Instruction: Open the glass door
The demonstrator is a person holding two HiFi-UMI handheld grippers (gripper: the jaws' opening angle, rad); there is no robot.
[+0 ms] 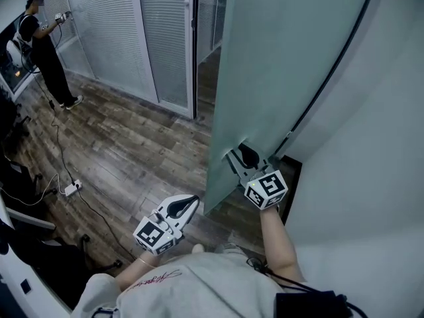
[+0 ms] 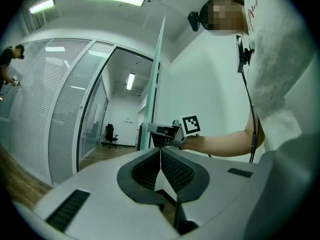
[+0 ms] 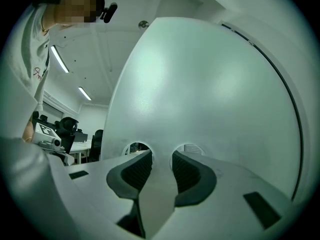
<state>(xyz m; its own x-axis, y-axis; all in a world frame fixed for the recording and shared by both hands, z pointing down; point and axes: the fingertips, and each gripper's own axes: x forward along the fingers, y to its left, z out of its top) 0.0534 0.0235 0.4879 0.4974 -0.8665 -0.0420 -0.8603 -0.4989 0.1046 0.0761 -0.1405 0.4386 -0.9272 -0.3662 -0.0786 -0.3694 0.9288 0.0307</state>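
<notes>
Your right gripper (image 1: 248,156) was clamped on the door (image 1: 278,71) between its two holes (image 3: 137,148), door ajar at right, left gripper (image 1: 187,205) jaws together, empty, near left; you needed a square grip and a pull along its arc, no twisting.

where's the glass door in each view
Head view: glass door, top centre to middle.
Left gripper view: edge-on, thin green strip at centre.
Right gripper view: fills most of the frame.
Shared landmark: the right hand-held gripper clamped on it.
</notes>
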